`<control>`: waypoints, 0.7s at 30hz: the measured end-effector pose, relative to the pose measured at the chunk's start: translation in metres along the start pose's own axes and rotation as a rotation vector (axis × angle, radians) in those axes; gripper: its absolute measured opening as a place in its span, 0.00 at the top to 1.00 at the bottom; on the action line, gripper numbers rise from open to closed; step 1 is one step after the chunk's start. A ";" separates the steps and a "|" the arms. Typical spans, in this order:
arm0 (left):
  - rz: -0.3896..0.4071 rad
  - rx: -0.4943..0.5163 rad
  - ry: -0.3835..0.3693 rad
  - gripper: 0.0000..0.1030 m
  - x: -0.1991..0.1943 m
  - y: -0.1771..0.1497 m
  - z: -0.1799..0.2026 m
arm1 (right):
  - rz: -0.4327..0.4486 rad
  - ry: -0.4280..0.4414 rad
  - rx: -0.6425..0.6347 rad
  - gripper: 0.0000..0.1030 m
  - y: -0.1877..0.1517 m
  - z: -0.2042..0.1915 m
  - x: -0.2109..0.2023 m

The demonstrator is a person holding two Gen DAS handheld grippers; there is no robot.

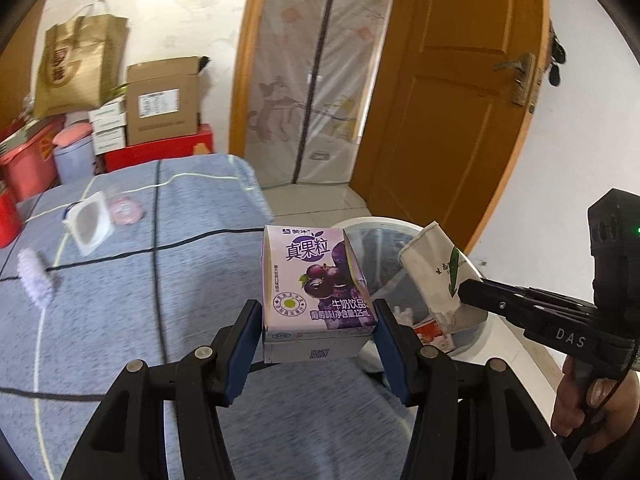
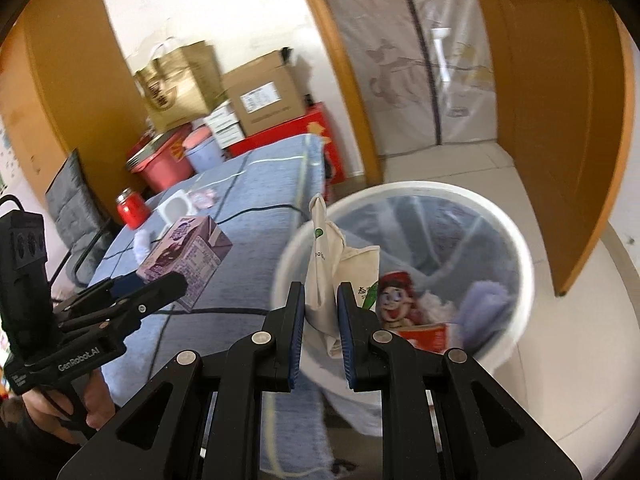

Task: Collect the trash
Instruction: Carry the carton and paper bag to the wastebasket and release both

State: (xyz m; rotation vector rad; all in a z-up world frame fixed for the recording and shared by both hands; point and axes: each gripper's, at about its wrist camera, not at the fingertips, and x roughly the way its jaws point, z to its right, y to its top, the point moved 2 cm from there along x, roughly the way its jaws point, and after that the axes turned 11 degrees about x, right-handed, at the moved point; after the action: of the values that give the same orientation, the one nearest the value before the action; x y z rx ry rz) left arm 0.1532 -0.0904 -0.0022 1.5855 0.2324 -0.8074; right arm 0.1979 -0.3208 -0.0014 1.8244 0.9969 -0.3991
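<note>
My left gripper [image 1: 318, 322] is shut on a purple grape milk carton [image 1: 316, 284], held upright above the blue checked tablecloth [image 1: 160, 280] near the table's edge. In the right wrist view the same carton [image 2: 188, 256] shows at the left in the left gripper [image 2: 160, 284]. My right gripper [image 2: 322, 308] is shut on a crushed white paper cup [image 2: 326, 264] with green print, held over the near rim of the white trash bin [image 2: 516, 240]. The cup [image 1: 436, 272] and right gripper [image 1: 468, 292] appear at the right of the left wrist view, above the bin [image 1: 360, 226].
The bin holds a red snack wrapper [image 2: 400, 304] and other litter. On the table lie a white plastic tub [image 1: 90, 220], a pink lid [image 1: 126, 210], a fluffy white item [image 1: 34, 276] and a red jar [image 2: 130, 208]. Boxes [image 1: 162, 100], a paper bag [image 1: 76, 68] and an open wooden door [image 1: 452, 100] stand beyond.
</note>
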 end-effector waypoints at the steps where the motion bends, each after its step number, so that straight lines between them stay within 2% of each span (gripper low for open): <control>1: -0.001 0.008 -0.008 0.46 0.004 0.002 0.004 | 0.003 -0.005 0.006 0.83 0.001 0.004 -0.001; 10: -0.033 0.062 -0.077 0.46 0.035 0.010 0.033 | 0.000 -0.033 0.054 0.83 0.005 0.031 -0.001; 21: -0.095 0.092 -0.120 0.45 0.067 0.010 0.047 | -0.049 -0.041 0.097 0.81 0.004 0.050 0.016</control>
State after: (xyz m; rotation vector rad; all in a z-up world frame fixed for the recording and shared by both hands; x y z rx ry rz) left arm 0.1913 -0.1563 -0.0340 1.6151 0.1879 -0.9958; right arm 0.2191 -0.3577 -0.0328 1.8738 1.0109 -0.5212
